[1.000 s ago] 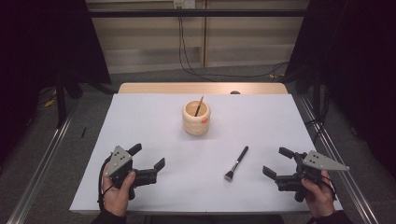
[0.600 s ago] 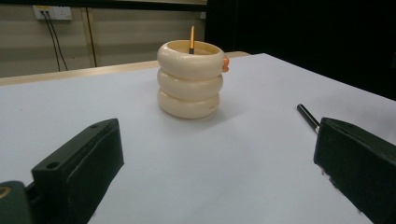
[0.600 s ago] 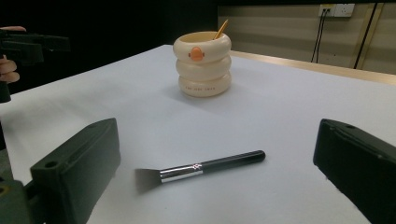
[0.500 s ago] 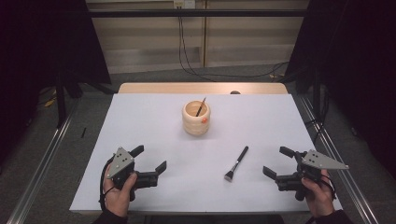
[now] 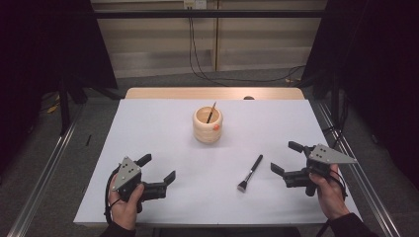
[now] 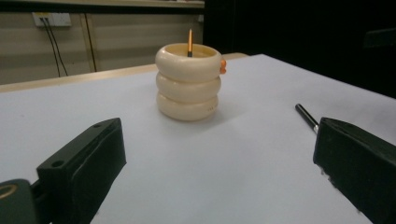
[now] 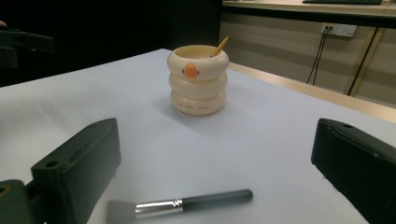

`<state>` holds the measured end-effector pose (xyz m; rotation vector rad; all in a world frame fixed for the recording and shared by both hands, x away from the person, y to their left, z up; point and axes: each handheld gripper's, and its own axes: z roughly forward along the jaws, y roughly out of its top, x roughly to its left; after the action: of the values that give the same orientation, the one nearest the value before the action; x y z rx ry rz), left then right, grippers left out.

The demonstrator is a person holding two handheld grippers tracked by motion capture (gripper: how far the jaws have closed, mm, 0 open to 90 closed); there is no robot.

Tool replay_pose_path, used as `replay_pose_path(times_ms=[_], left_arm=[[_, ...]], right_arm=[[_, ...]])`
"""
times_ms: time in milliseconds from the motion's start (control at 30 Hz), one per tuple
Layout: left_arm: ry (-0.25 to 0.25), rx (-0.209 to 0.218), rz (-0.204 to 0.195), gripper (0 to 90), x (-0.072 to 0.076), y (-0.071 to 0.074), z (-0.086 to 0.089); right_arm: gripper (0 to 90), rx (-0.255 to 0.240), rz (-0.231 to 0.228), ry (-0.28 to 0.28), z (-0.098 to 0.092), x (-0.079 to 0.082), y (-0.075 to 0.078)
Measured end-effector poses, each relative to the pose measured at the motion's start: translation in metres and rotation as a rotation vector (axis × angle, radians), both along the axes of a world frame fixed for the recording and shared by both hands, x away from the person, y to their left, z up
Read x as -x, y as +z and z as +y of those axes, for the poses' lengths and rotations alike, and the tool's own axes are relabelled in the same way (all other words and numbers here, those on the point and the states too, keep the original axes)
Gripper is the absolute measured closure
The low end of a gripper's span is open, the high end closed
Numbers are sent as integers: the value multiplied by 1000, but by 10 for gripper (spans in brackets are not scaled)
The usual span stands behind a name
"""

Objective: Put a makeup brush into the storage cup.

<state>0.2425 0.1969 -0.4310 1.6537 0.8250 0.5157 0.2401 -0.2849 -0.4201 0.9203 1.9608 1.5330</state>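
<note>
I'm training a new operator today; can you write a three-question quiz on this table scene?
1. True or false: the right gripper holds the makeup brush.
2. What stands inside the cream holder? A) scissors B) a thin stick C) a spoon
3. Which gripper is nearer the brush?

Key: 1 false, both the right gripper and the left gripper are open and empty; 2 B; 3 the right one.

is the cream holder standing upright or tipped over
Upright. The cream holder rests flat on its base on the white table, its three stacked rings level, a thin stick poking up from its open top.
</note>
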Motion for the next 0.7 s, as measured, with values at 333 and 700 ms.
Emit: replay_pose_path(times_ms=[333, 700], left_arm=[[0, -12, 12, 15, -1, -3, 0], [-11, -12, 0, 13, -2, -3, -1]], right_arm=[[0, -3, -25, 22, 11, -27, 7], [0, 14, -10, 59, 25, -58, 11]])
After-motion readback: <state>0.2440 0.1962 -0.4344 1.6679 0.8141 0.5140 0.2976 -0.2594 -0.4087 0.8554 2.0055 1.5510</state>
